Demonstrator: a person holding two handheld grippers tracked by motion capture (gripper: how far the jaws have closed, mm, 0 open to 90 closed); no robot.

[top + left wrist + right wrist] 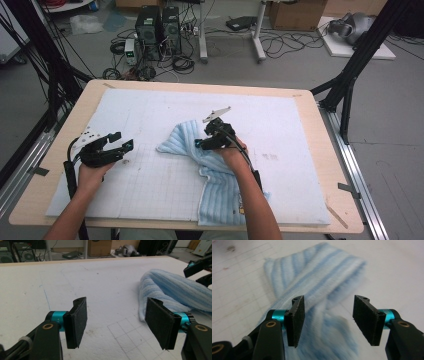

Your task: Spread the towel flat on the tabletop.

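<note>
**Towel loose on mat, both grippers unloaded**

A light blue striped towel (pixel 210 170) lies rumpled on the white gridded mat (pixel 150 115), running from mat centre toward 6 o'clock, where it hangs over the near edge. The right gripper (pixel 202 137) hovers over its folded upper part, jaws parted, nothing pinched. The left gripper (pixel 122 140) sits at 9 o'clock of the towel, well apart, jaws wide and empty, above bare mat.
</note>
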